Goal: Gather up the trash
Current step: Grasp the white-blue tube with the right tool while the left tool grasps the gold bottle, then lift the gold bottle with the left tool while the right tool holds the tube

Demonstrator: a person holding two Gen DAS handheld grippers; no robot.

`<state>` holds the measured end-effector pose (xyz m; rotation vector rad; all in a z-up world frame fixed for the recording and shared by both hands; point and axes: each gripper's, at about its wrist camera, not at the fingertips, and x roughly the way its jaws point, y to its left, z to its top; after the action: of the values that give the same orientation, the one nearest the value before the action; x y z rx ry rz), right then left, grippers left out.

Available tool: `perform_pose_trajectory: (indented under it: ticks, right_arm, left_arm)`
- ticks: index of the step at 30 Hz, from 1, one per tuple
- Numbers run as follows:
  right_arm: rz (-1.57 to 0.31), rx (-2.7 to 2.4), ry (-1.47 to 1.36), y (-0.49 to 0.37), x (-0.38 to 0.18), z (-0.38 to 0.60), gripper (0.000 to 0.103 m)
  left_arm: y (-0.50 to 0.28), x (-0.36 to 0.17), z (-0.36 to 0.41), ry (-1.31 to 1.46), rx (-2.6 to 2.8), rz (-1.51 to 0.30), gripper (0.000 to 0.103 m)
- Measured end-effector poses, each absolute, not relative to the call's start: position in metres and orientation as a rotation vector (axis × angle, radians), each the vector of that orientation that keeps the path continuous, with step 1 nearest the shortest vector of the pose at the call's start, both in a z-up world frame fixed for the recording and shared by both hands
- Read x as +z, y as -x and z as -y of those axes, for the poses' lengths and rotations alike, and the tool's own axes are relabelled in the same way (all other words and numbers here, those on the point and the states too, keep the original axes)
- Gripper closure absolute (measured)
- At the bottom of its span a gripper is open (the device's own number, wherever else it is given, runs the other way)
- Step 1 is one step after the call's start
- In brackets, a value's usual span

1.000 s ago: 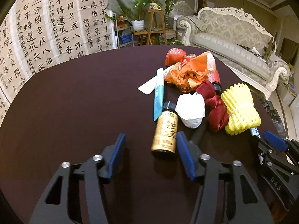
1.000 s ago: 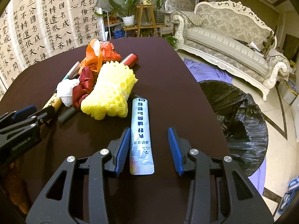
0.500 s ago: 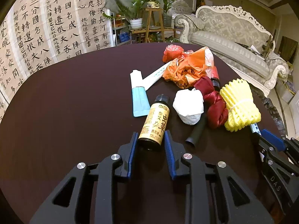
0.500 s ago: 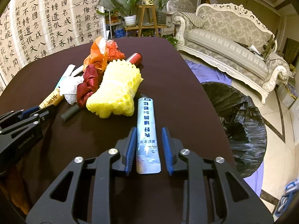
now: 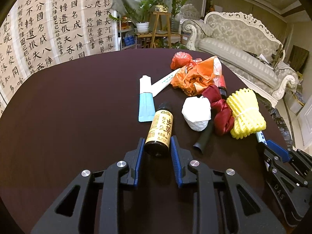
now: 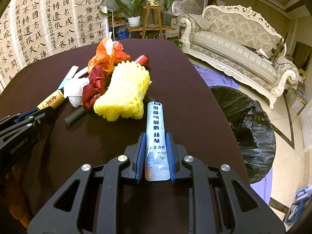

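My left gripper (image 5: 157,142) is shut on the base of a small brown bottle (image 5: 160,128) with a tan label, lying on the dark round table (image 5: 68,117). My right gripper (image 6: 155,138) is shut on a pale blue tube (image 6: 156,136) lying on the table. The trash pile beyond holds a yellow foam net (image 5: 245,117), a red cloth (image 5: 222,113), a white paper wad (image 5: 197,115), orange plastic bags (image 5: 195,74), a blue and white tube (image 5: 145,99) and a black cylinder (image 5: 202,138). The right gripper also shows at the right edge of the left wrist view (image 5: 273,148).
A bin lined with a black bag (image 6: 249,124) stands on the floor right of the table. A pale sofa (image 6: 239,44) is behind it. A calligraphy screen (image 5: 48,29) and plant stands (image 5: 159,27) stand beyond the table's far edge.
Both grippers have closed from wide open: the left onto the brown bottle's base, the right onto the pale blue tube. Both moved forward slightly.
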<state>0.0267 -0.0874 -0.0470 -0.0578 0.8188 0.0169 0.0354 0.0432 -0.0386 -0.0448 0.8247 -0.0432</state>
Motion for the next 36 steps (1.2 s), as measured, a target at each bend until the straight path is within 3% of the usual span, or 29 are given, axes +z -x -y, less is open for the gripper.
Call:
perform_pose_trajectory:
  ticks: [36]
  right_arm:
    - [-0.747,-0.053,-0.034,-0.004,-0.032,0.137,0.083]
  left_arm:
    - [0.002,-0.013,-0.027,0.064,-0.074,-0.692,0.078]
